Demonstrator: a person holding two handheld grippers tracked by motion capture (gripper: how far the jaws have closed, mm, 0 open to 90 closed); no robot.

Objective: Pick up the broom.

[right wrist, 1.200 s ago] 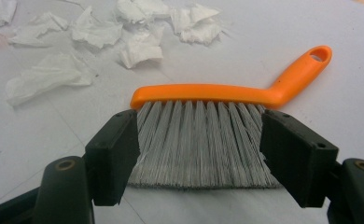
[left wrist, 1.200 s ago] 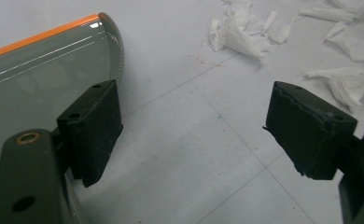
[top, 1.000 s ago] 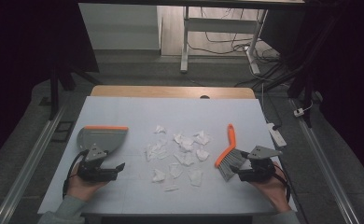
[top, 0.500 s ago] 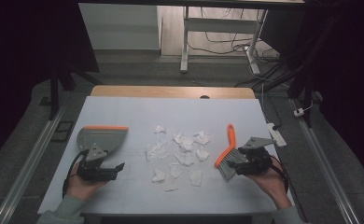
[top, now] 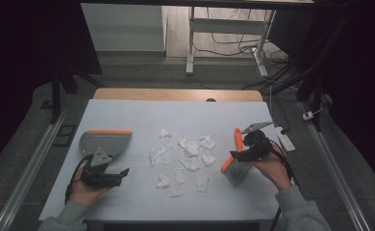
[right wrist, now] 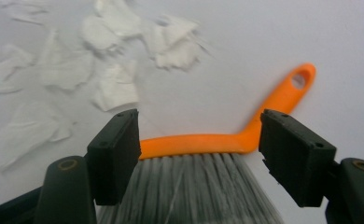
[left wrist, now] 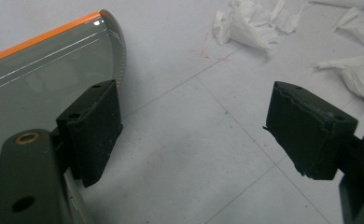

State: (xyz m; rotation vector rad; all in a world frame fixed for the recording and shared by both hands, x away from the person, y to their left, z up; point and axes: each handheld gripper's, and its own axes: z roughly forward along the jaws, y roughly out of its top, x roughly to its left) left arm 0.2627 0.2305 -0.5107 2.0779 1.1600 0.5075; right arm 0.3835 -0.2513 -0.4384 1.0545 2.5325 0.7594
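A grey dustpan (top: 104, 142) with an orange edge lies at the table's left; its curved rim (left wrist: 54, 60) runs under the left jaw in the left gripper view. My left gripper (top: 120, 174) is open just in front of it, nothing between its jaws (left wrist: 192, 135). An orange-handled brush (top: 234, 156) with grey bristles lies at the right. My right gripper (top: 234, 155) is open above it, and the brush's (right wrist: 217, 144) orange back and bristles span the gap between the jaws. Torn white paper scraps (top: 188, 156) are scattered mid-table, and scraps (right wrist: 101, 60) also lie beyond the brush.
The white table (top: 147, 115) has a wooden strip along its far edge. A white power strip (top: 285, 139) sits by the right edge. Desk legs and cables (top: 233, 38) stand on the floor behind.
My right gripper has moved forward and left, from behind the brush's bristles to over its head. The left gripper and dustpan have stayed put.
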